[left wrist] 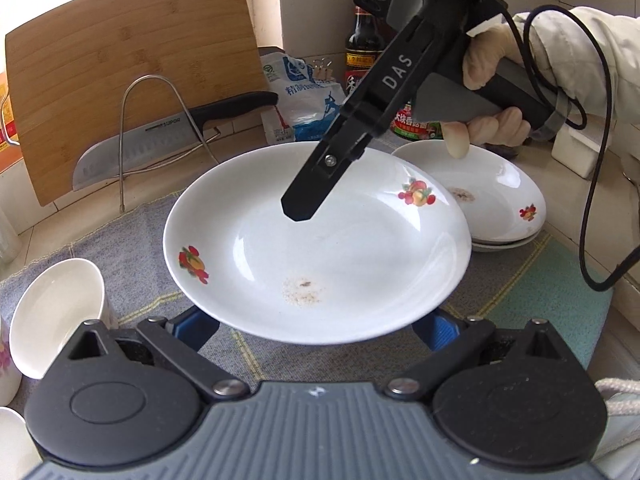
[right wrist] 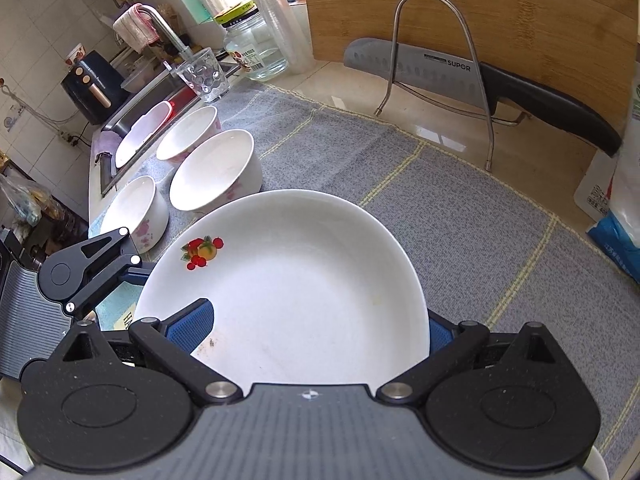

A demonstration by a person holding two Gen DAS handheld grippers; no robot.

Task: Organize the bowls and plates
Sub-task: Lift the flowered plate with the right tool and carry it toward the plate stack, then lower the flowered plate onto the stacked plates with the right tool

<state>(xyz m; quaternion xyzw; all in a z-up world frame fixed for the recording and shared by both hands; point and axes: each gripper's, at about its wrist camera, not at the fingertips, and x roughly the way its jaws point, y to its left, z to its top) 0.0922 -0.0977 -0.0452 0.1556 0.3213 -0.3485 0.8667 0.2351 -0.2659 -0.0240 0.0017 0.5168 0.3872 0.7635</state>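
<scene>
Now | fruit-print plate [left wrist: 316, 248] lifted over the grey mat [left wrist: 120, 232] | right hand-held gripper [right wrist: 316, 328] clamps its rim | left hand-held gripper [left wrist: 316, 328] beneath, spread wide | plate stack [left wrist: 500, 204] far right, likely destination.

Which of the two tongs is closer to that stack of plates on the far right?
The right tongs. They reach in from beside the plate stack, clamping the fruit-print plate. The left tongs sit under that plate's opposite edge, farther from the stack.
</scene>
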